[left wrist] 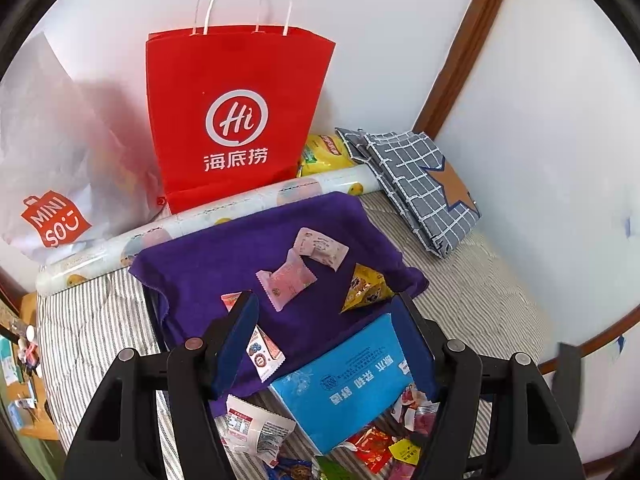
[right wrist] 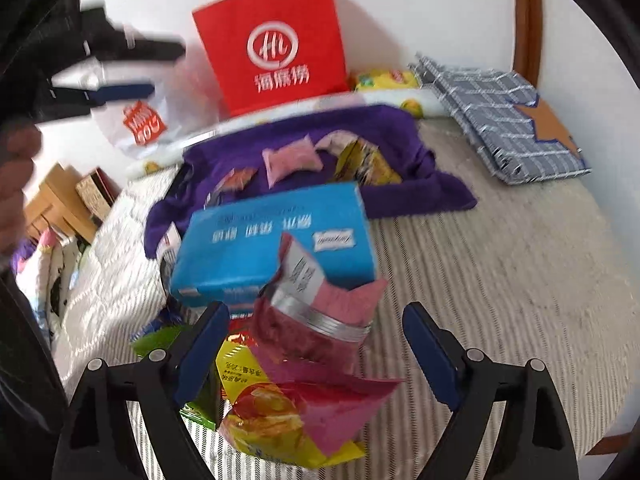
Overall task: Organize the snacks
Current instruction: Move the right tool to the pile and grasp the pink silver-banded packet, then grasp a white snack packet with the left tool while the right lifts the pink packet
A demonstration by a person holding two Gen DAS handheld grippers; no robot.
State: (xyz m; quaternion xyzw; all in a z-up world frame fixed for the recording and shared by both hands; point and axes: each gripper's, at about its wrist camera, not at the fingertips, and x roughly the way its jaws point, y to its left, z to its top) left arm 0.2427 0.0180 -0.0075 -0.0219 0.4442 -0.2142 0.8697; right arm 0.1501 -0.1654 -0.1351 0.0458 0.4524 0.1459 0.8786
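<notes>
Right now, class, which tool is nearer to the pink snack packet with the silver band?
Right. The right tool hangs open just over the pink packet, which lies between its fingers. The left tool hovers over the purple cloth, past the blue box.

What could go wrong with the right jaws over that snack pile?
1. The pink packet overlaps the yellow packet; the open right gripper could pinch both.
2. The blue tissue box lies just behind; the packet may shove against it.
3. The right wrist view is blurred, so aim is uncertain.
</notes>
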